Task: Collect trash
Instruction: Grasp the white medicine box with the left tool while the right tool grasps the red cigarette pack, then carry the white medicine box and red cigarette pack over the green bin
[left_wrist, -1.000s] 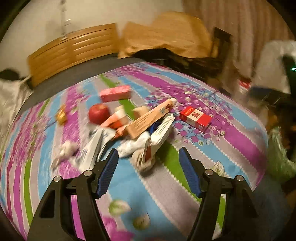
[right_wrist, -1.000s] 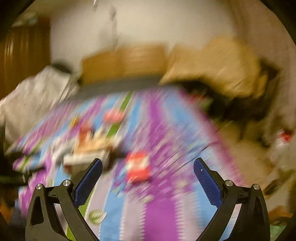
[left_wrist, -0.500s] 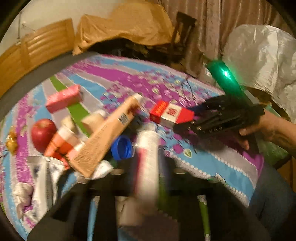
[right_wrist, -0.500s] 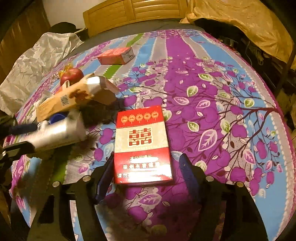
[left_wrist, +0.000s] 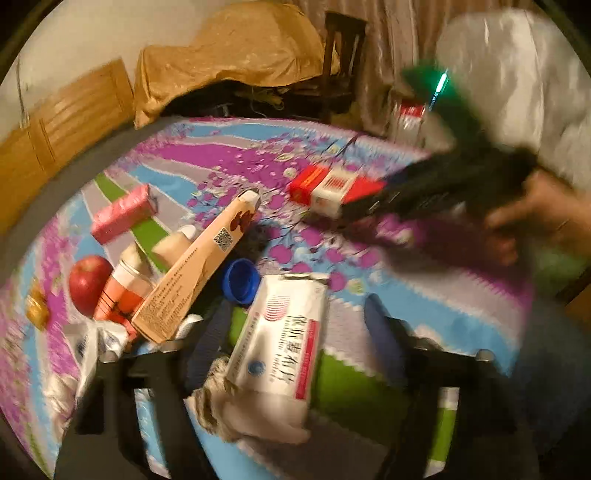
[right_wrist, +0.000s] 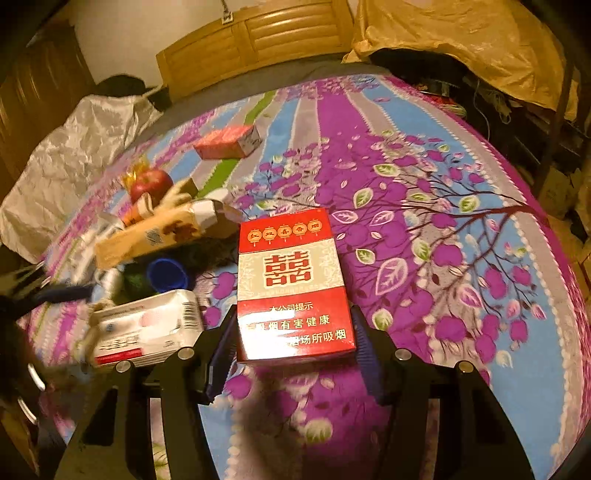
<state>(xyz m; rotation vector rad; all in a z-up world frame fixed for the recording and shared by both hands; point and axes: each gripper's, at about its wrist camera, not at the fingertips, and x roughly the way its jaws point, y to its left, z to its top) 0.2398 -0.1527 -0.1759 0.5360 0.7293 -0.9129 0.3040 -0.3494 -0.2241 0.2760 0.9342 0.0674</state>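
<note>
Two hand-held grippers at work over a bed (right_wrist: 461, 258) covered with a purple, blue and green floral sheet. The right hand-held gripper (right_wrist: 291, 354) has its blue pads set against both long sides of a red cigarette pack (right_wrist: 293, 284), which lies flat on the sheet beside the litter pile; the jaws stand narrowed to the pack's width and appear to pinch it, though whether it has left the sheet cannot be told. The left hand-held gripper (left_wrist: 291, 350) stands wide apart around a white carton with red lettering (left_wrist: 280, 332), with a clear gap at the right pad and contact at the left pad unreadable through blur. To grip the pack well, the pads should sit square on its side walls near mid-length and press lightly, since a thin card box probably crushes or pivots under an off-centre squeeze; the lift should be straight up, clear of the blue cap (right_wrist: 166, 273) and the long tan box (right_wrist: 147, 236) close by. The left pair should centre on the carton and close across its short width without catching the crumpled tissue (left_wrist: 240, 417) at its near end. A red apple (right_wrist: 151, 184) and a pink box (right_wrist: 227, 142) lie farther off. Motion blur smears the left view; no rubbish container can be identified with certainty, and the pile's lower items are covered.
</note>
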